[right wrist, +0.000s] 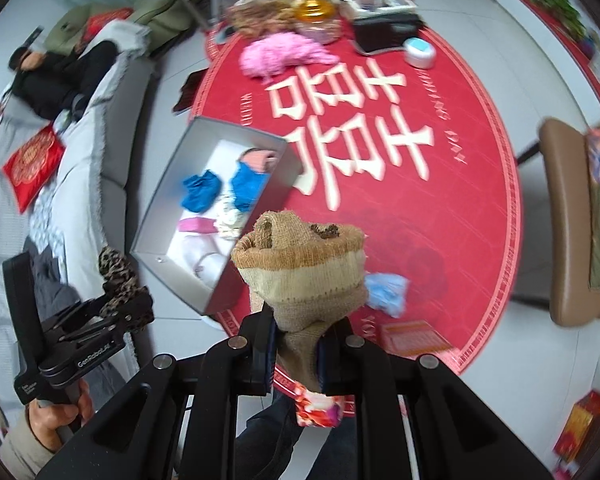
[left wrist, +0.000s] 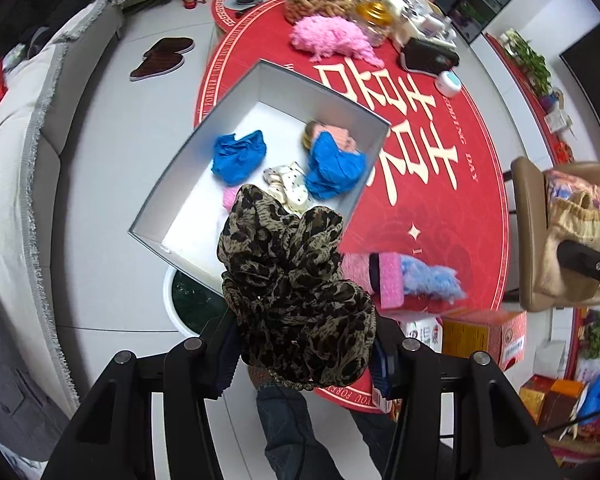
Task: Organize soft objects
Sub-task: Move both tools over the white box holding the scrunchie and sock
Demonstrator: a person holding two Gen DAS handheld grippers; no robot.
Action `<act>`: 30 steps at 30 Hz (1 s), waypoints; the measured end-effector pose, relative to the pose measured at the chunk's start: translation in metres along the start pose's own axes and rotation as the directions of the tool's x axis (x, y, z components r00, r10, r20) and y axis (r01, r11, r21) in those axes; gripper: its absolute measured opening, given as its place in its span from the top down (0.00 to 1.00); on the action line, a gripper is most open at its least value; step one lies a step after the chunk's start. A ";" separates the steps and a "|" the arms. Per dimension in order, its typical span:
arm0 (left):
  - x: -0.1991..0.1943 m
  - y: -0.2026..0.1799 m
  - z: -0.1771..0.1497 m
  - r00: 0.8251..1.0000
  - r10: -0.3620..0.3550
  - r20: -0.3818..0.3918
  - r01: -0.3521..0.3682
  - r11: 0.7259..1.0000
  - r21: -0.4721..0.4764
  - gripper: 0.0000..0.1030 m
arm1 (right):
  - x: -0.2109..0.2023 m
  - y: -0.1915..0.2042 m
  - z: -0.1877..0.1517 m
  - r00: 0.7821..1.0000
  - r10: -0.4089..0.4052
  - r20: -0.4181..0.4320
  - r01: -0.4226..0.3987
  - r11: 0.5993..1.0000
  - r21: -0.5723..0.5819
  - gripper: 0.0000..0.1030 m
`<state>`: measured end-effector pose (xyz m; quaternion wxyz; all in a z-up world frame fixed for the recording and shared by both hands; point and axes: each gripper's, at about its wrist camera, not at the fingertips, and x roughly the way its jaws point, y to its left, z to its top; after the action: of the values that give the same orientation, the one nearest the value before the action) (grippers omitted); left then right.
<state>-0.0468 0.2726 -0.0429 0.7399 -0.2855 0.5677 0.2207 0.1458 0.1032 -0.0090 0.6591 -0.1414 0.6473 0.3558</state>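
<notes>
Left gripper (left wrist: 300,356) clamps a leopard-print scrunchie (left wrist: 290,292); the bunched fabric sits between both pads and bulges up past the fingertips. In its own view the scrunchie overlaps the near corner of the grey box (left wrist: 228,104); whether it is over the box or short of it I cannot tell. Right gripper (right wrist: 296,354) is pinched nearly shut on the lower end of a tan knitted sock (right wrist: 300,264), whose open cuff stands above the jaws. In the right view the sock sits just right of the box, over the red round mat (right wrist: 440,208). Inside the box: two blue crumpled cloths (left wrist: 240,156), a polka-dot cream piece (left wrist: 288,184) between them, something pink (left wrist: 232,198) by the near wall. A pale blue fluffy item (left wrist: 436,278) lies on the mat right of the box, and a pink fluffy bundle (left wrist: 328,38) beyond the box's far wall. The person's hand (right wrist: 56,416) holds the left gripper's handle.
</notes>
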 end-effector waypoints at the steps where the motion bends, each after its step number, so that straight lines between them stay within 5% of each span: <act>1: -0.001 0.005 0.003 1.000 -0.004 0.002 0.004 1.000 -0.013 0.48 | 0.002 0.006 0.003 1.000 0.008 -0.003 -0.008 1.000 -0.009 0.84; 15: 0.015 0.046 0.022 0.999 0.028 0.015 -0.027 0.995 -0.098 0.48 | 0.048 0.098 0.042 0.997 0.017 -0.071 -0.033 0.973 -0.228 0.84; 30: 0.054 0.059 0.047 0.999 0.047 -0.008 -0.048 0.983 -0.176 0.48 | 0.117 0.137 0.080 0.991 -0.008 -0.136 -0.033 0.954 -0.299 0.84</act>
<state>-0.0377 0.3484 -0.0959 0.7053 -0.3366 0.5540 0.2870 0.1057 0.2854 -0.0735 0.5823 -0.2595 0.6299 0.4437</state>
